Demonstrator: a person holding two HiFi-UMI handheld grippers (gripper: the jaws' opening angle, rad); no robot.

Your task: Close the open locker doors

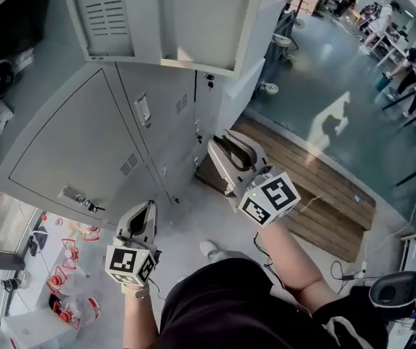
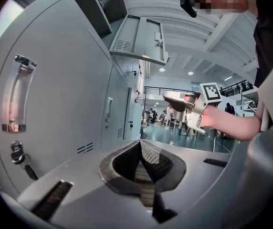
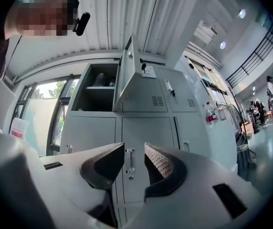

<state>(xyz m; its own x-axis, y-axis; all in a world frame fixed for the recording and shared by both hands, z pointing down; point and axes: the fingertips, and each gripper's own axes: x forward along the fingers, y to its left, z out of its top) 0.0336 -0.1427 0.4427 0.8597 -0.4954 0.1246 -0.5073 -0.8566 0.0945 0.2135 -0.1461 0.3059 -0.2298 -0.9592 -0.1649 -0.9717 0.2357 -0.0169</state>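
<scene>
Above and ahead of the right gripper (image 3: 134, 149), the open locker door (image 3: 129, 75) juts out from the top row, beside its dark compartment (image 3: 96, 92). That gripper's jaws stand apart with nothing between them and tilt upward, probably so one jaw can push on the door's face. Lower and to its left, the left gripper (image 2: 140, 144) has its jaws together and empty, close beside a closed lower door (image 2: 55, 94) with a key (image 2: 18, 154) in its lock. Nothing seems to block the door's swing. A wooden pallet (image 1: 317, 187) lies on the floor off to the right gripper's right, well apart from the lockers' upper row.
</scene>
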